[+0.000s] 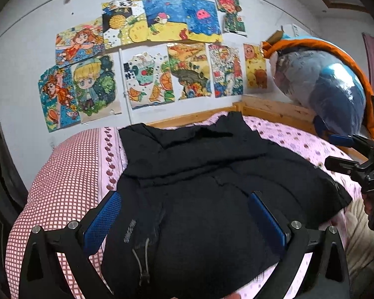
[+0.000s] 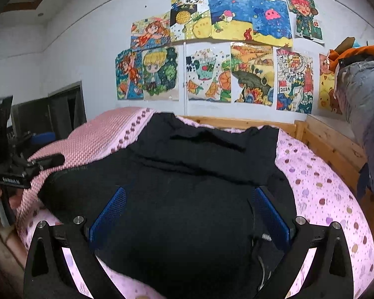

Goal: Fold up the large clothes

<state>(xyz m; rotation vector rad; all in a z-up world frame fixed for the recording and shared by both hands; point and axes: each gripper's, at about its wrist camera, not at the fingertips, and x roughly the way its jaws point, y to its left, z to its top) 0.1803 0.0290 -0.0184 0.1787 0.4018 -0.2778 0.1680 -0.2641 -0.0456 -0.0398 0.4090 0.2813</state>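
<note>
Closest to me on the left wrist cam, the left claw [image 1: 184, 219] is spread wide, blue pads [image 1: 101, 220] out to either side, holding nothing. It hangs over the near end of the black jacket [image 1: 212, 174], right by the hem, where I can see a grey drawcord [image 1: 140, 261] and some small grey lettering I can't read.

Same story on the right wrist cam: the right claw [image 2: 190, 214] is wide too, nothing between its pads [image 2: 271, 214], over the near part of the same jacket [image 2: 187, 186]. There's a cord and toggle [image 2: 264, 244] next to its right finger.

The jacket lies spread across the bed, partly folded over itself I think — black on black, so I can't make out the layers. Under it is a pink polka-dot sheet [image 2: 319, 186] on the right side and a red-and-white checked quilt [image 1: 62, 186] on the left.

Each cam catches the other claw off at the edge of frame — the right one [image 1: 341, 154] at the far right of the left view, the left one [image 2: 43, 148] at the far left of the right view.

Further back there's the pine bed frame [image 2: 324, 134], a big bag stuffed with bedding [image 1: 324, 87] with orange fabric over it, and then the white wall covered in kids' drawings [image 2: 212, 49].
</note>
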